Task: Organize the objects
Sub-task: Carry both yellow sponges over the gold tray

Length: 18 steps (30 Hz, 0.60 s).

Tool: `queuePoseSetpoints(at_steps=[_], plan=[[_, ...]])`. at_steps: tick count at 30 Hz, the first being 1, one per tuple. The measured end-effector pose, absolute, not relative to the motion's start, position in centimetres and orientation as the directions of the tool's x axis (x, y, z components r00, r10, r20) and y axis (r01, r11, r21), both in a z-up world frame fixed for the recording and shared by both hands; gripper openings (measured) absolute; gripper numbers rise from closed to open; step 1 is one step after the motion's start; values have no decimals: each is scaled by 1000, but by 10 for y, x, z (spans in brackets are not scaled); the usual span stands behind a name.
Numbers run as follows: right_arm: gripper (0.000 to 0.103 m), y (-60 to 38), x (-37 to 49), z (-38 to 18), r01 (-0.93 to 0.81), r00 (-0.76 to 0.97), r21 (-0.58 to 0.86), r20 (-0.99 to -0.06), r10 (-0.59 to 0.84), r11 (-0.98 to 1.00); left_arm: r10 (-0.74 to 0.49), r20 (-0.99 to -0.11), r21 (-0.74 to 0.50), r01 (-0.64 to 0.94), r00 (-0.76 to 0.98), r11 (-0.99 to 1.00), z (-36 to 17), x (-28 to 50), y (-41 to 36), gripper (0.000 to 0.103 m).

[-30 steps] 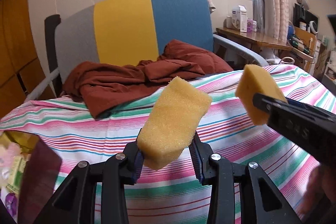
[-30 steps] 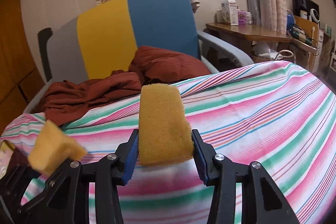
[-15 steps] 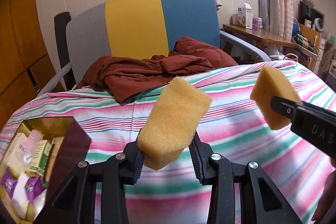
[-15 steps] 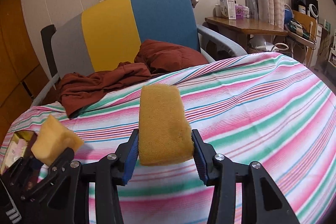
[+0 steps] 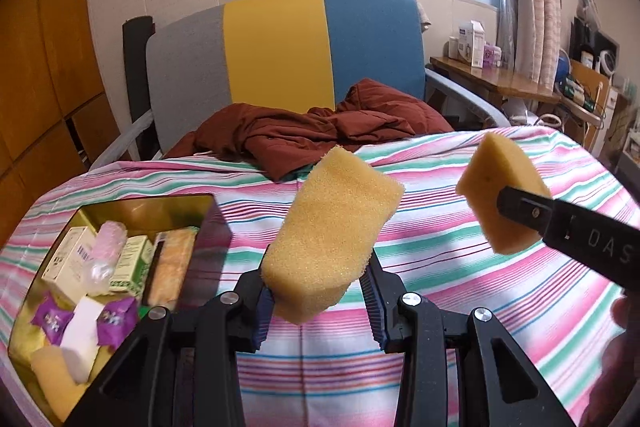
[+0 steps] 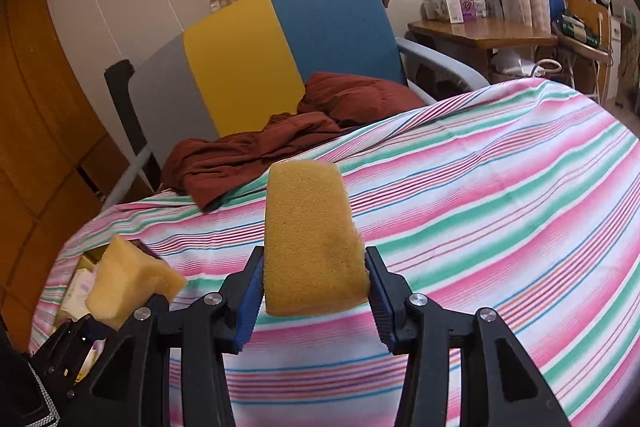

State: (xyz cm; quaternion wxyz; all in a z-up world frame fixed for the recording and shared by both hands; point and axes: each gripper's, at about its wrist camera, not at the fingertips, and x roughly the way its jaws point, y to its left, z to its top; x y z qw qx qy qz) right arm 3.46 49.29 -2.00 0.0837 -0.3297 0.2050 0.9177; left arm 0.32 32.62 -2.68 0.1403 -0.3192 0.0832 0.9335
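Note:
My left gripper is shut on a yellow sponge that sticks up and tilts to the right above the striped tablecloth. My right gripper is shut on a second yellow sponge, held upright. Each view catches the other hand's sponge: the right one at the right of the left wrist view, the left one at the lower left of the right wrist view. A gold box with small packets, boxes and a sponge lies open at the lower left of the left wrist view.
A dark red garment is heaped at the far edge of the table, against a grey, yellow and blue chair. A wooden desk with cartons stands by the window at the right. Wooden cupboards fill the left.
Both grippers have moved left and risen a little with their sponges. The gold box has come into the left wrist view at the lower left. Both grips are unchanged.

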Motion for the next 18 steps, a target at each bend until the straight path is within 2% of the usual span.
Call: queuePoseSetpoints(at_steps=[18], plan=[[48,415,78,-18,-272,-762,347,-647,-20,-897,273,-643,-15,-345,-715,-938,-9,37,234,40]])
